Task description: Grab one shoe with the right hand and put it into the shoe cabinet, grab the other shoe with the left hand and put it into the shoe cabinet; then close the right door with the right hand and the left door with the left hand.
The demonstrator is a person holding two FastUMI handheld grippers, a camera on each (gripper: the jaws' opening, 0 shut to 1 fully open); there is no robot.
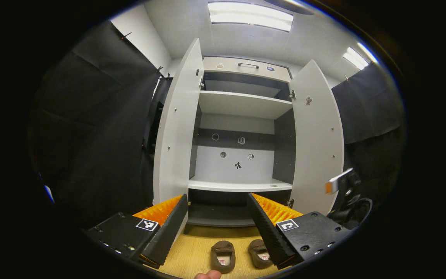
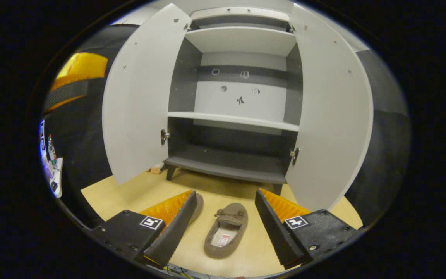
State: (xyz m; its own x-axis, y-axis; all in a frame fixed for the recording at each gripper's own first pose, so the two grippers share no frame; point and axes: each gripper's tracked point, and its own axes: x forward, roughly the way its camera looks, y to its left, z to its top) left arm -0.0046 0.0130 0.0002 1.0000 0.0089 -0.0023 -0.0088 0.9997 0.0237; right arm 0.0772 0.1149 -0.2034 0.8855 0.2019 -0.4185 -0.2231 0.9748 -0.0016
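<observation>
A: Shoes first: we see both on the floor (image 2: 130,190) in front of the shoe cabinet (image 2: 238,116). In the right gripper view one shoe (image 2: 227,230) lies between our right gripper's (image 2: 226,215) jaws, just ahead, not touched. The other shoe (image 2: 198,203) peeks out behind the left-hand jaw.

B: And from our left gripper (image 1: 217,217), the pair sits below and between the jaws: one shoe (image 1: 223,255) near the middle, the second (image 1: 259,254) partly behind the right-hand jaw.

A: How do the jaws stand?

B: Both pairs are spread wide and hold nothing.

A: So nothing is done yet, we judge. The shelves are bare, and the left door (image 2: 138,100) and right door (image 2: 331,108) both stand wide.

B: Everything is left: the right grab and placing, then the left, then each door.
</observation>
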